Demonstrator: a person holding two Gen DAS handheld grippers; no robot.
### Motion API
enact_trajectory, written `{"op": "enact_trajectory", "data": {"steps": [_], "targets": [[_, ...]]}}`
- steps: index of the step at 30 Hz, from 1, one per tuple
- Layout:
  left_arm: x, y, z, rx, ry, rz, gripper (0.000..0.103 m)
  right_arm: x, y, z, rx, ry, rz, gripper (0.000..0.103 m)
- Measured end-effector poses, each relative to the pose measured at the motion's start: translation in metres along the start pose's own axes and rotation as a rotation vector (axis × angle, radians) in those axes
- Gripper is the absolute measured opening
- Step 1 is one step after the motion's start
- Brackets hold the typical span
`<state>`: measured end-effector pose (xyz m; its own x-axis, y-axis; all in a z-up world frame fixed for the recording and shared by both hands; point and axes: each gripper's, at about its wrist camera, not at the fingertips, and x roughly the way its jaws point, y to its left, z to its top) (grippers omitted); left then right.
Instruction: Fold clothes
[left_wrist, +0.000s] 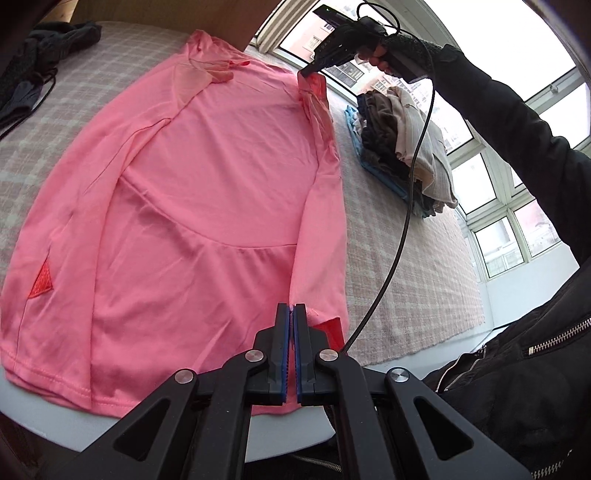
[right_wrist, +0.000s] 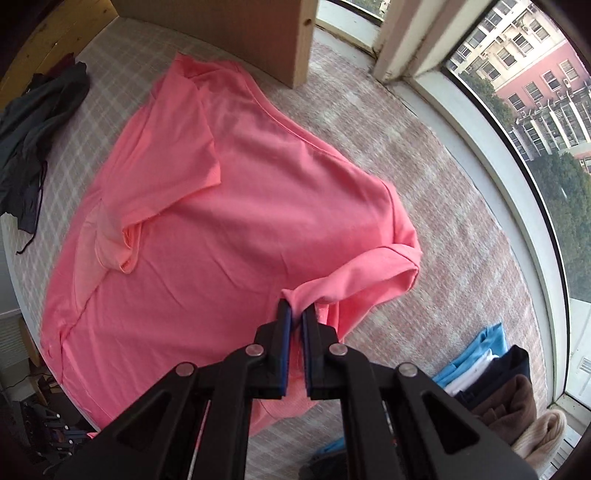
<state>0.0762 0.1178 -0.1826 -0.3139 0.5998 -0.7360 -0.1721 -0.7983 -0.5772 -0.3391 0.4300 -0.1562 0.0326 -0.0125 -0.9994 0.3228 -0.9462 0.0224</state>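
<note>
So the pink shirt (left_wrist: 207, 192) is spread out on the checked bed cover (left_wrist: 388, 229), mostly flat, and it's being held at two spots along the same side. The left gripper (left_wrist: 294, 308) is pinched tight on the hem end of that side, fingers nearly together with just a thin bit of fabric caught between the blue pads. The right gripper (right_wrist: 297, 310) is clamped narrow on a bunched bit of cloth up at the shoulder/sleeve end, and that corner is lifted a little off the bed, as seen in the right wrist view.

Progress-wise: the far sleeve (right_wrist: 162, 173) already looks folded in over the body, so one side seems to be done. The side being held now isn't turned over yet, so that fold is probably the step in hand. After that the shirt would still need to be folded lengthwise, likely once or twice, and then put with the rest. Call it roughly a third of the way on this item, judged loosely.

A pile of folded clothes (left_wrist: 402, 140) is stacked near the window side of the bed, so a fair amount of the overall job appears finished. A dark garment (right_wrist: 33, 140) is left crumpled on the far side of the bed, apart from the shirt, and looks untouched, so at least one more piece is probably still waiting.
</note>
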Motion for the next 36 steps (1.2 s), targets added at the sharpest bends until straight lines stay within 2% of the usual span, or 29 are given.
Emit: {"op": "enact_trajectory", "data": {"steps": [1,2,3,5,10,13,18,21,28,30,33,36], "targets": [[0.0,0.003,-0.002,-0.01,0.002,0.002,0.002,0.001,0.01,0.008,-0.005,-0.008,-0.008,0.008],[0.002,0.007,-0.004,-0.019,0.007,0.007,0.002,0.003,0.021,0.013,-0.027,0.002,-0.025,0.017],[0.004,0.01,-0.006,-0.028,0.012,0.011,0.002,0.004,0.032,0.014,-0.058,0.017,-0.042,0.03],[0.008,0.015,-0.009,-0.04,0.023,0.014,0.002,-0.003,0.038,0.01,-0.072,0.012,-0.054,0.038],[0.012,0.02,-0.013,-0.033,0.041,0.013,0.002,-0.034,0.032,-0.012,-0.021,-0.066,-0.053,0.038],[0.011,0.023,-0.012,-0.034,0.034,0.001,0.002,-0.05,0.032,-0.044,0.045,-0.134,-0.016,0.039],[0.011,0.023,-0.012,-0.013,0.042,-0.008,0.002,0.016,0.103,-0.07,-0.015,-0.108,-0.012,0.039],[0.01,0.016,-0.013,0.011,0.048,-0.016,0.002,0.046,0.093,-0.087,0.03,-0.071,0.02,0.039],[0.003,0.005,-0.019,0.046,0.036,-0.01,0.002,0.054,0.098,-0.076,0.1,-0.08,0.034,0.039],[0.003,0.004,-0.022,0.047,0.03,-0.006,0.002,0.054,0.103,-0.066,0.093,-0.073,-0.012,0.039],[0.002,0.002,-0.024,0.049,0.019,-0.003,0.002,0.065,0.11,-0.055,0.076,-0.012,-0.093,0.039],[0.0,-0.002,-0.027,0.055,0.007,-0.007,0.002,0.071,0.112,-0.05,0.061,0.017,-0.125,0.036]]}}
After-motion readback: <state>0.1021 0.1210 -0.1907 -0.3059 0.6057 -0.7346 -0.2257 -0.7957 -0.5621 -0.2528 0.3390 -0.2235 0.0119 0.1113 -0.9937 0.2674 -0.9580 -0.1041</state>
